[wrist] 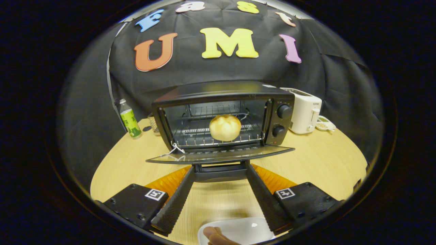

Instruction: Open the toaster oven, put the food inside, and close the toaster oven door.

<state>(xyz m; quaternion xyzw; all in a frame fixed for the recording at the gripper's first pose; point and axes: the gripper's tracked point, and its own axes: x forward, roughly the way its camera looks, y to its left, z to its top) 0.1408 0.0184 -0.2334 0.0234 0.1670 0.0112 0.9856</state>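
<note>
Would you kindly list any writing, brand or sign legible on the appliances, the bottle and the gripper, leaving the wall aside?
Bottle: green label, print too small to read.
Toaster oven: marks by its two knobs, too small to read.
White toaster: small dark brand mark, blurred.
Hand-held gripper, fingers open at the lowered door's handle: two square black-and-white coded tags, no words.
No text is legible.

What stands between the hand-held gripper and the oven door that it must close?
Nothing visible. The hand-held gripper is open, and the handle of the lowered door lies between its fingertips. The bun sits on the rack, behind the door's edge.
</note>
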